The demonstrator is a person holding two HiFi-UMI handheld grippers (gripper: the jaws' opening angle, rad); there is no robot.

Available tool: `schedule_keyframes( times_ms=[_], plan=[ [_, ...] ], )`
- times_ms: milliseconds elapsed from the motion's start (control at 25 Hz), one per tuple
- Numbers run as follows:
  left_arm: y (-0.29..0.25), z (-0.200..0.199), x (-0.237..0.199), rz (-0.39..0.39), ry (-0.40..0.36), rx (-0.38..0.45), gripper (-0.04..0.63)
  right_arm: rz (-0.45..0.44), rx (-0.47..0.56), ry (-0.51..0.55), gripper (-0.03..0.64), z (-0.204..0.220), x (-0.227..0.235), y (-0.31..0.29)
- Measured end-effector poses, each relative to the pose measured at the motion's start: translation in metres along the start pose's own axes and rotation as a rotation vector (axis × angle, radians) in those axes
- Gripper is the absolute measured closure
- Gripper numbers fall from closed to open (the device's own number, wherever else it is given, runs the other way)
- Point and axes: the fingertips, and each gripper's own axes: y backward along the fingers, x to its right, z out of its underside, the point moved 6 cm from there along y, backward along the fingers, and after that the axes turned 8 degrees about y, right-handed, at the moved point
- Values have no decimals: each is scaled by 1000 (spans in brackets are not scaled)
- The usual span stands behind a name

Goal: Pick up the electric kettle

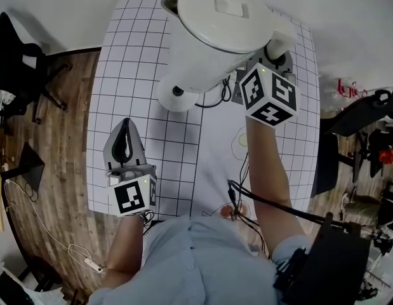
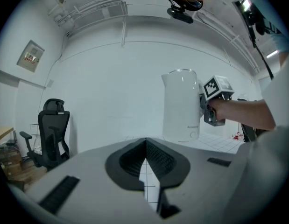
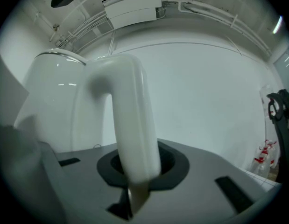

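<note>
A white electric kettle (image 1: 209, 37) hangs in the air above the table, close under the head camera. My right gripper (image 1: 270, 75) is shut on its curved handle (image 3: 135, 120), which fills the gap between the jaws in the right gripper view. From the left gripper view the kettle (image 2: 181, 106) is upright and clear of the tabletop. A black cord (image 1: 215, 97) and a dark round base (image 1: 280, 61) lie under it. My left gripper (image 1: 124, 140) hovers low at the table's left side, jaws together at their tips with nothing in them (image 2: 145, 146).
The table carries a white mat with a black grid (image 1: 139, 56) and a plain white sheet (image 1: 215, 164). A black office chair (image 2: 53, 129) stands off to the left on the wooden floor (image 1: 56, 145). Dark stands and gear (image 1: 355, 119) crowd the right side.
</note>
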Motion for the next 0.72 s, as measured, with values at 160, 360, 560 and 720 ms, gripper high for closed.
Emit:
schedule_keyframes(
  times_ms=[160,360,560,720],
  plan=[
    [2,-3,3,12,0,8,597,13,11,3,577,-7,5,6],
    [2,-3,9,35,-5,7,597,35,18,5,575,-9,15,16],
    [1,-1,22,75,-9,5,597,71,11,14,574,-4,34,30],
    [0,1,38,116,-12,0,597,113,5,15,572,0,57,47]
  ],
)
